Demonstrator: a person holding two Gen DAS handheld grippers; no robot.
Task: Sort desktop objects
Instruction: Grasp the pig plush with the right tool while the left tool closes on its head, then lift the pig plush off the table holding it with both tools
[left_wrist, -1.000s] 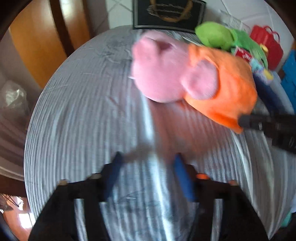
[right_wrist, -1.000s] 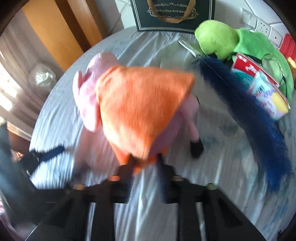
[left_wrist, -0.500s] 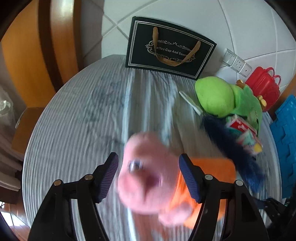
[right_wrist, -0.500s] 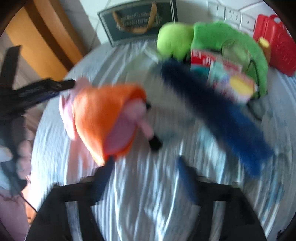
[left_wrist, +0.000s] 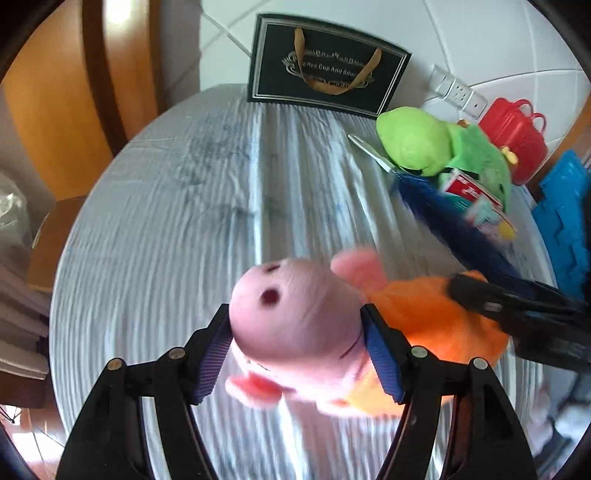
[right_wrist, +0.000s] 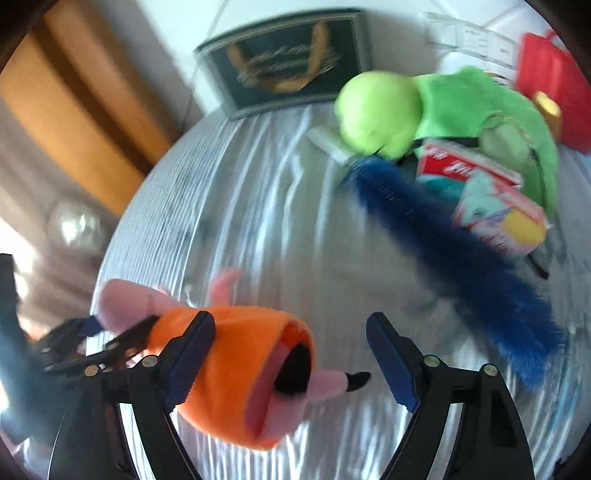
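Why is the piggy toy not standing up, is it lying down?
Lying tipped on its side. The pig plush has its head squeezed between the left gripper pads, snout pointing up, orange dress stretched sideways over the striped tablecloth.

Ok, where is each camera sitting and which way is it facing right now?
Left wrist: on the left gripper, angled down at the table, facing the black bag at the wall; its two fingers show, pressed on the pig toy at its head.
Right wrist: on the right gripper, angled down likewise; its open fingers show, at the pig toy's orange dress.
Shared: pig toy, green toy, blue duster, black bag; each also catches the other gripper.
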